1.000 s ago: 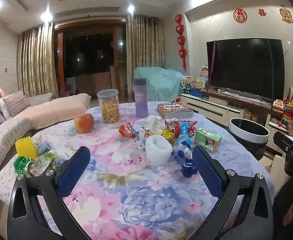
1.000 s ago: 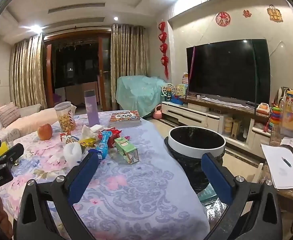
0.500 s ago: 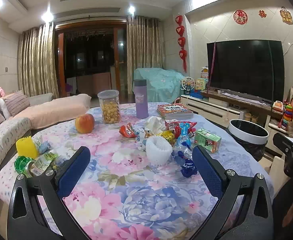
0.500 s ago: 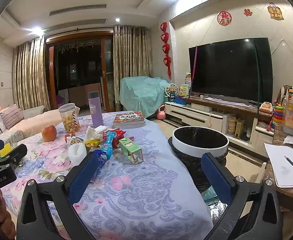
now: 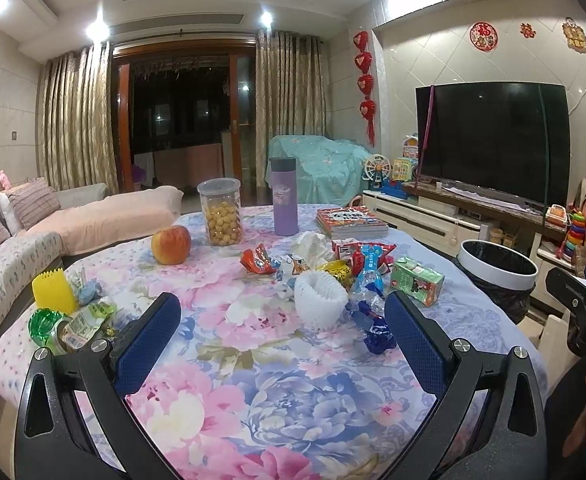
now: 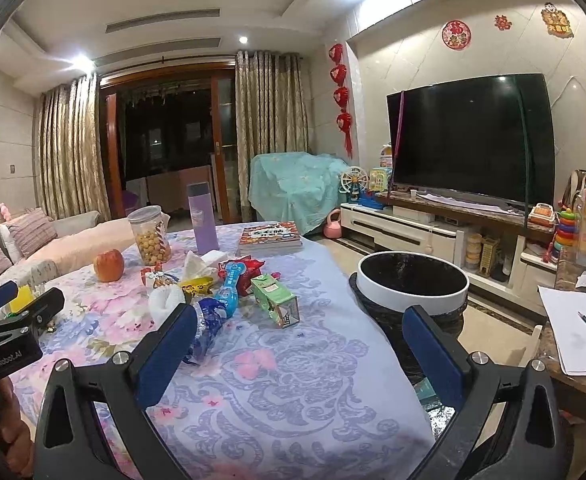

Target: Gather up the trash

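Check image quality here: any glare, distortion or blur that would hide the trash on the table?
Left wrist view: ceiling lights flare, fisheye bends the curtains, but the wrappers are sharp and evenly lit. Right wrist view: dark vignette at the corners, bright ceiling patch, trash bin clear; far table items are small but not blurred.

Left gripper [image 5: 283, 336] spread wide, empty; right gripper [image 6: 299, 350] likewise.
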